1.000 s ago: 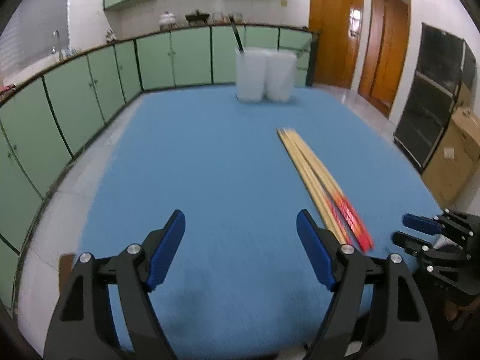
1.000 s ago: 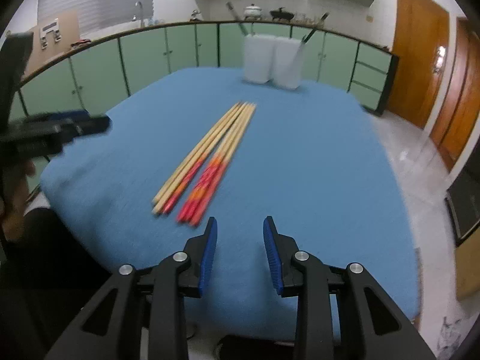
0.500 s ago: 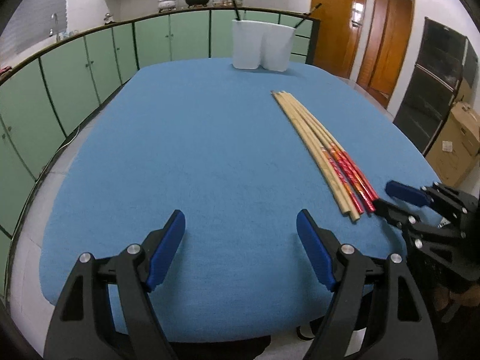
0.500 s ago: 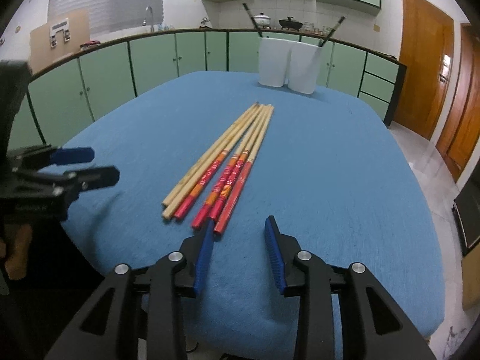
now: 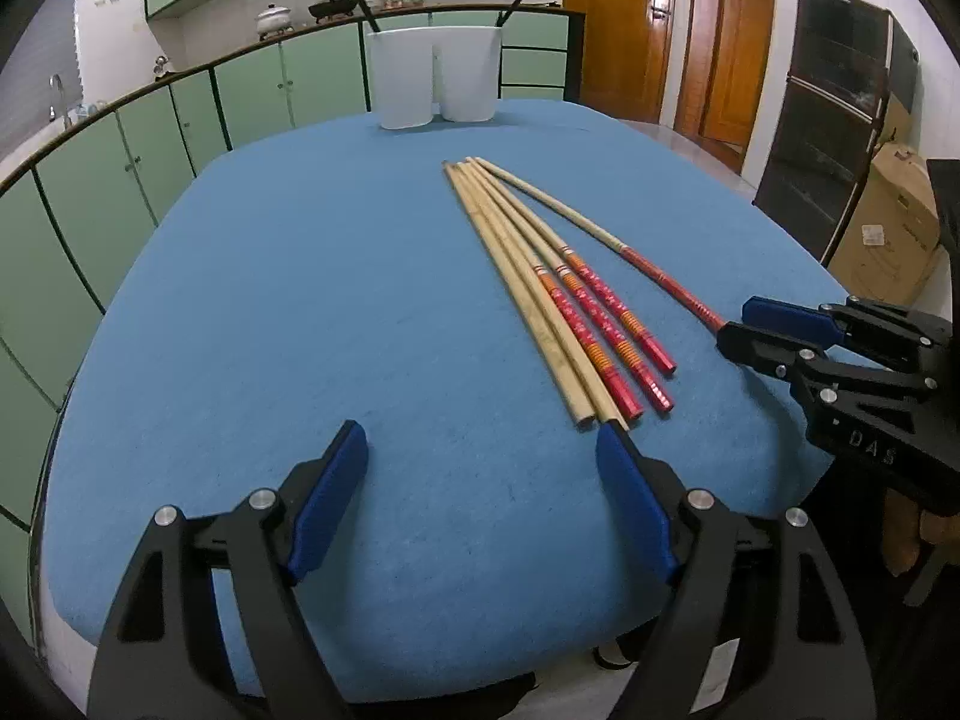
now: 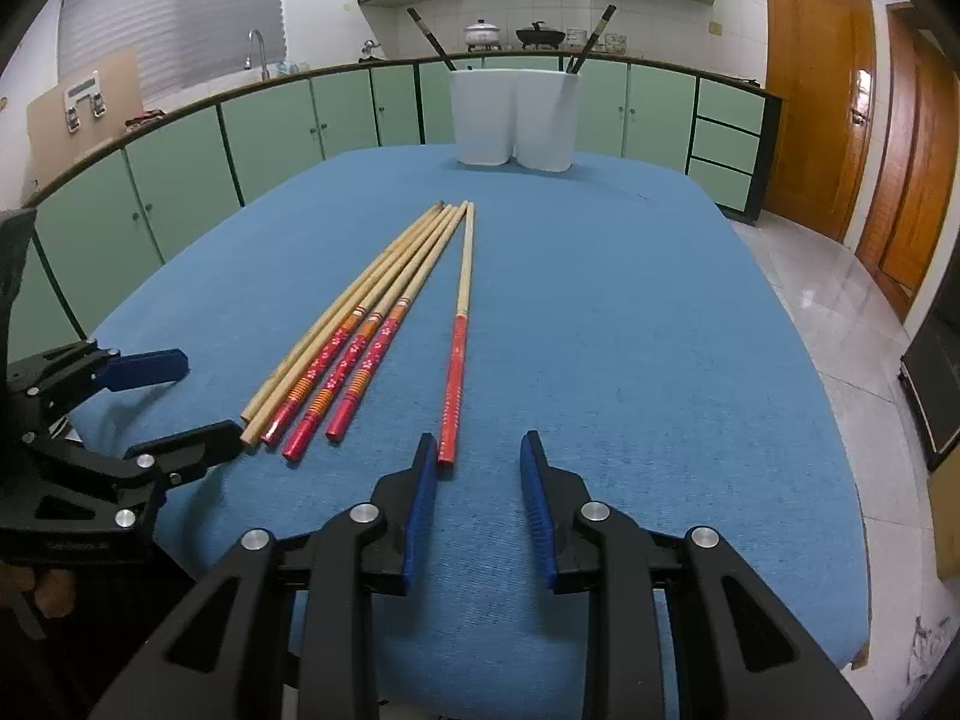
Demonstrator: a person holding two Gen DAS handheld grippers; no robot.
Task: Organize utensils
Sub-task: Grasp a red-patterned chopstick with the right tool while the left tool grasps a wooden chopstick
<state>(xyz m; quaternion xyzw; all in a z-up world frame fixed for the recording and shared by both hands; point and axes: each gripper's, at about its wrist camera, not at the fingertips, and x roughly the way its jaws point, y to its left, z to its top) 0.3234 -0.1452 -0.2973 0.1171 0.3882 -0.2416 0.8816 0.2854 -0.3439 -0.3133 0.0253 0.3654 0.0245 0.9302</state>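
Observation:
Several long chopsticks lie on the blue table, some plain wood, some with red patterned ends. One red-ended chopstick lies apart to the right. Its red tip touches the left finger of my right gripper, which is open; it also shows in the left wrist view. My left gripper is open and empty, just short of the bundle's near ends; it also shows in the right wrist view. A white two-cup holder stands at the far edge with dark chopsticks in it.
The blue table has rounded edges close to both grippers. Green cabinets run behind it. Wooden doors and a cardboard box are at the right.
Both grippers have moved forward toward the chopsticks. One red-ended chopstick now lies apart from the bundle, its tip at my right gripper's left finger. My right gripper has opened wider.

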